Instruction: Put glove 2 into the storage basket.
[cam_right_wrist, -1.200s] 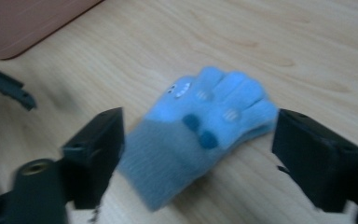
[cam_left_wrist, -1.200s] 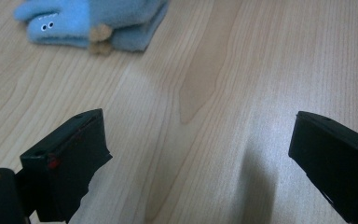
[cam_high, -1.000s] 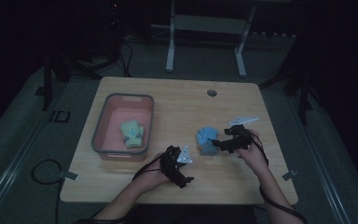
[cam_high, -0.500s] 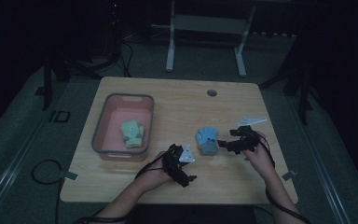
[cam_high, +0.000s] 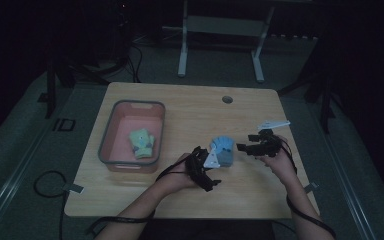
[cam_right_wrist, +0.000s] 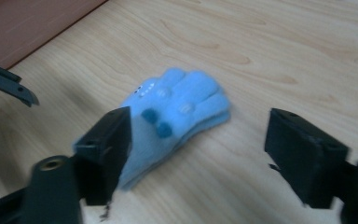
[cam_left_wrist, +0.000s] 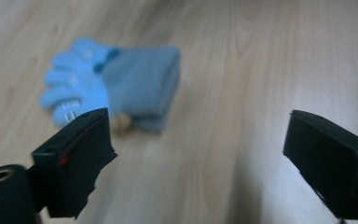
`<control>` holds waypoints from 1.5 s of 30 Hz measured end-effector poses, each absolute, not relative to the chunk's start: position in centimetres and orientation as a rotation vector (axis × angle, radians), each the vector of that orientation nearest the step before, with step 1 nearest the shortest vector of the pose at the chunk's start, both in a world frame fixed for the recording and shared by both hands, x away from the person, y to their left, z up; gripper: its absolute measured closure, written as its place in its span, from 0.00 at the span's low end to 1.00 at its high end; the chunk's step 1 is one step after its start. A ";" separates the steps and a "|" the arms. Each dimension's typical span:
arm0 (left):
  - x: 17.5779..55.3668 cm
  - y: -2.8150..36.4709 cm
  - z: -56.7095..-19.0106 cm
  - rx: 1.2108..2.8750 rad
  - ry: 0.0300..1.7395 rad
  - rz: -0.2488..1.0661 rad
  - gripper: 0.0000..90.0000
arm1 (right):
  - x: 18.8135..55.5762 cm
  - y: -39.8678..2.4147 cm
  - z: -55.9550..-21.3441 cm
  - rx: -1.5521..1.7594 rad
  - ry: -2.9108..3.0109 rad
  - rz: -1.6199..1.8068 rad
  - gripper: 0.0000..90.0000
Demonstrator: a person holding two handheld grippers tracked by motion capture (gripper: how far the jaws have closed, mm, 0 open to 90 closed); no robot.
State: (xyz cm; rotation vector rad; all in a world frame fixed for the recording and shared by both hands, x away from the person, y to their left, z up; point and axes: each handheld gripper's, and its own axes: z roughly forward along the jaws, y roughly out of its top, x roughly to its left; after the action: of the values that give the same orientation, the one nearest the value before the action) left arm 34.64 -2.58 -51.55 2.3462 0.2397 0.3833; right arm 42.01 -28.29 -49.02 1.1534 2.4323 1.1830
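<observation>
Blue glove, fingers toward the bin

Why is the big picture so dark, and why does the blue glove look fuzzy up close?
The high view is dim all over, so the table and the room behind look murky. The left gripper view is bright but blurry: the blue glove has soft edges. The right gripper view is a bit sharper on the glove, with fuzzy black jaws up close.
</observation>
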 end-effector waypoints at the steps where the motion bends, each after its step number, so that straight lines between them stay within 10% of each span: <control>1: 35.1 -3.3 -51.5 2.343 0.218 0.415 0.17 | 42.6 -27.9 -49.1 1.168 2.434 1.165 0.38; 10: 36.9 -6.0 -52.0 2.374 0.102 0.509 0.37 | 45.0 -26.1 -49.9 1.195 2.445 1.157 0.47; 26: 38.9 -7.3 -54.3 2.457 0.090 0.529 0.76 | 46.2 -23.5 -53.9 1.349 2.502 0.978 0.34; 30: 39.1 -7.0 -54.3 2.453 0.099 0.502 0.81 | 45.9 -23.4 -53.9 1.366 2.506 0.989 0.41; 37: 39.5 -6.9 -53.9 2.466 0.123 0.443 0.83 | 46.1 -22.9 -54.1 1.398 2.625 1.101 0.83; 45: 39.1 -5.9 -52.4 2.474 0.124 0.442 0.84 | 46.0 -23.1 -53.6 1.394 2.626 1.228 0.88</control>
State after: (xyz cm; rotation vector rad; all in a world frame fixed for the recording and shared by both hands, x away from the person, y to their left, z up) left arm 39.12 -5.91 -52.45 2.4743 0.1244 0.4422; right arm 46.01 -23.05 -53.61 1.3940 2.6259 1.2282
